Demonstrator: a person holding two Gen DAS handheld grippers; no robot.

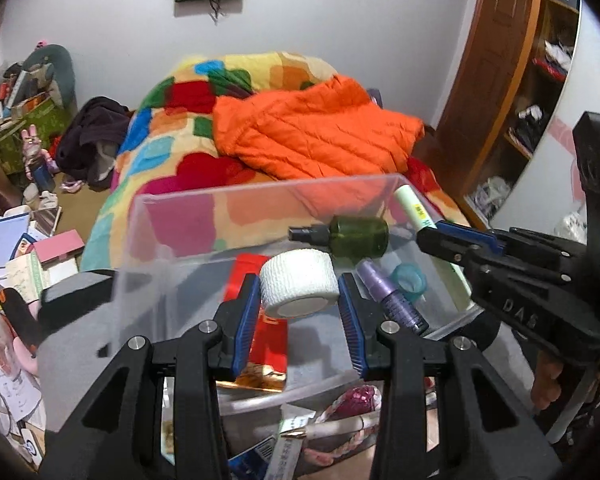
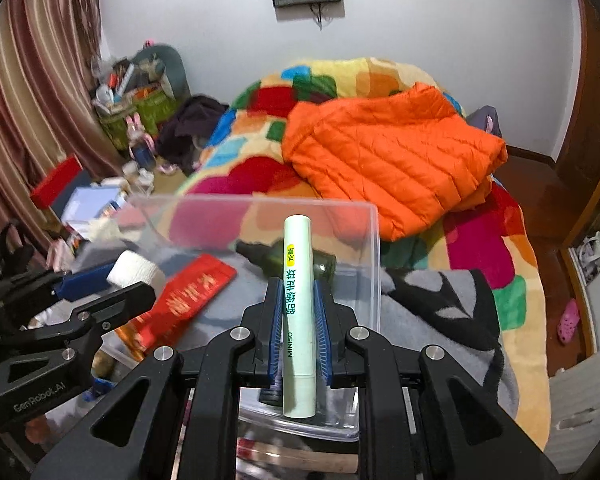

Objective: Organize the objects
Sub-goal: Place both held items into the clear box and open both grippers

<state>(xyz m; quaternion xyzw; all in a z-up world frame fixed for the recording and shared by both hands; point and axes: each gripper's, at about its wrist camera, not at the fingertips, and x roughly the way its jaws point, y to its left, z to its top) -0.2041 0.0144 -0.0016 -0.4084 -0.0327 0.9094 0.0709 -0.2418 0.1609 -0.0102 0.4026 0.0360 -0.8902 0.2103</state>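
Observation:
A clear plastic box (image 1: 260,196) stands on a grey blanket in front of the bed; it also shows in the right wrist view (image 2: 374,248). My left gripper (image 1: 299,292) is shut on a white bandage roll (image 1: 298,288) and holds it over the box. My right gripper (image 2: 299,312) is shut on a pale green MINISO tube (image 2: 299,312) at the box's right side; the tube also shows in the left wrist view (image 1: 414,208). Inside the box lie a green spray bottle (image 1: 352,236), a purple bottle (image 1: 392,300), a teal ring (image 1: 410,278) and a red packet (image 2: 188,300).
A bed with a colourful blanket (image 2: 484,240) and an orange jacket (image 1: 312,132) lies behind the box. Cluttered boxes and papers (image 1: 16,256) crowd the left. A wooden wardrobe (image 1: 512,80) stands at the right. Loose items (image 1: 340,412) lie under the box's near edge.

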